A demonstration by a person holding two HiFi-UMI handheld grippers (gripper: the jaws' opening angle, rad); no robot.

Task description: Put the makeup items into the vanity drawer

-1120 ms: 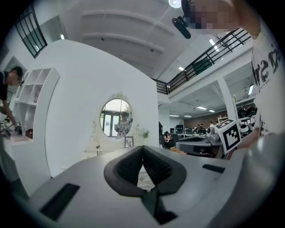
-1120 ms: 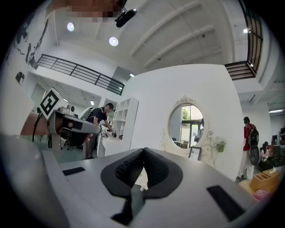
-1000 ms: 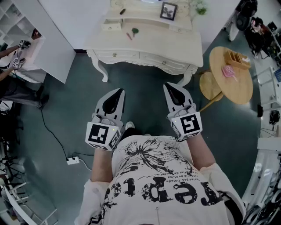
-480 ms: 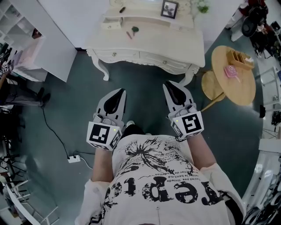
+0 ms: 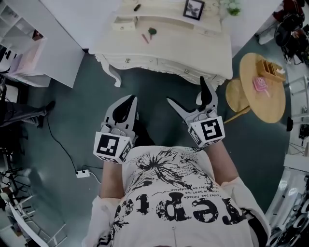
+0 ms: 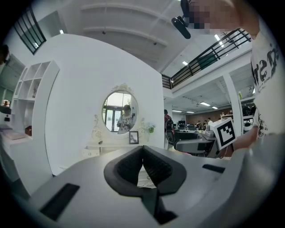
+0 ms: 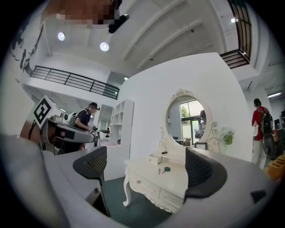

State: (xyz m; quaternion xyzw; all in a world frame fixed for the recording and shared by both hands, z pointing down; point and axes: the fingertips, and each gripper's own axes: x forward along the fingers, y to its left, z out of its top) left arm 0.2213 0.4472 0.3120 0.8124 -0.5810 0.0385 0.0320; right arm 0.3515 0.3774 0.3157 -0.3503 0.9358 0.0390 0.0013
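Note:
The cream vanity (image 5: 164, 48) stands ahead of me, its front drawers (image 5: 159, 63) closed. On its top lie a pink stick (image 5: 145, 37), a green item (image 5: 152, 32) and a dark item (image 5: 137, 7), next to a small drawer box (image 5: 121, 25). Both grippers hang over the floor short of the vanity. My left gripper (image 5: 130, 100) is shut and empty, its pads (image 6: 151, 167) pressed together. My right gripper (image 5: 186, 91) has its jaws opening wide with nothing between them. In the right gripper view the vanity (image 7: 156, 180) and green item (image 7: 167, 168) show between its fingers (image 7: 91, 164).
A round wooden table (image 5: 263, 103) with a wooden rack and a pink item stands at right, a stool (image 5: 234, 94) beside it. White shelving (image 5: 29, 58) lines the left. A power strip (image 5: 82, 172) and cable lie on the green floor. An oval mirror (image 6: 120, 111) and photo frame (image 5: 194, 8) top the vanity.
My right gripper's jaws have spread from shut to wide open. The left gripper stays shut in much the same place. The view has shifted slightly.

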